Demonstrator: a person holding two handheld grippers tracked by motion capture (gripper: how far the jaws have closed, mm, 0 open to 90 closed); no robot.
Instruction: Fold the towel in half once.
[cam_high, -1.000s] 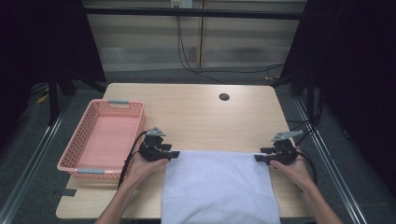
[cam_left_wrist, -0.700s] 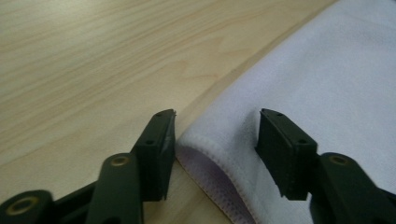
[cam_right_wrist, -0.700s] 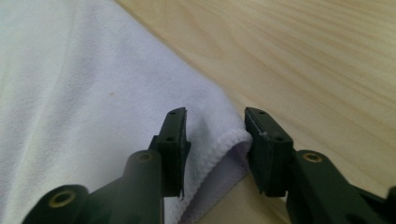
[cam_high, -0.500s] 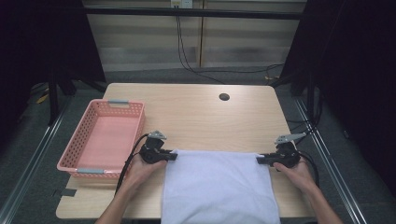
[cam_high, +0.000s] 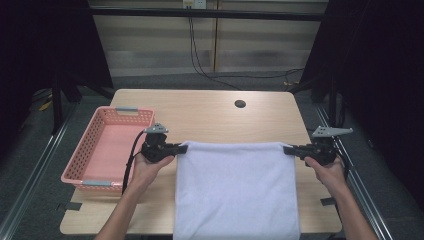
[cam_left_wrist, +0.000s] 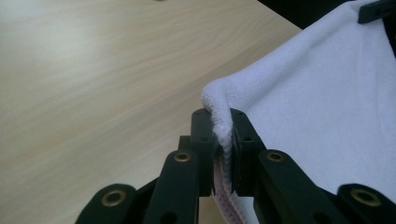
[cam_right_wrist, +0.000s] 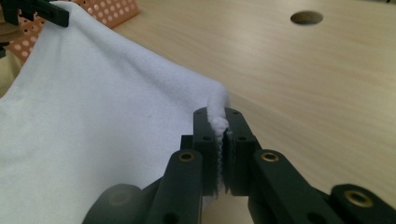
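High view: white towel (cam_high: 235, 192) lies on the wooden table (cam_high: 210, 115), just right of the pink basket (cam_high: 107, 147) and apart from it; its near edge hangs over the table's front edge, its far edge is pulled into a straight line between the two tools. Left gripper (cam_high: 181, 148) pinches the far corner nearest the basket, right gripper (cam_high: 288, 149) pinches the far corner away from the basket, both coming in level from the sides. The jaws have just been closing, with cloth between them. Left gripper view: jaws clamped together on a bunched towel (cam_left_wrist: 322, 107) corner, hem stitching squeezed between the pads, the fabric fanning out toward the other tool's tip at the top edge. Right gripper view: same thing mirrored, jaws pressed tight on a thin ridge of terry at the towel (cam_right_wrist: 93, 121) corner, the basket (cam_right_wrist: 109, 11) beyond the cloth, the round table hole (cam_right_wrist: 306, 17) farther off. Handling, as a judgement: soft, limp, light, not fragile; it sags and drapes wherever unsupported, so two-corner holds on one edge suit it. The nap gives decent friction, but the bite is shallow at the very corner, so a sharp tug could slip the hem out.
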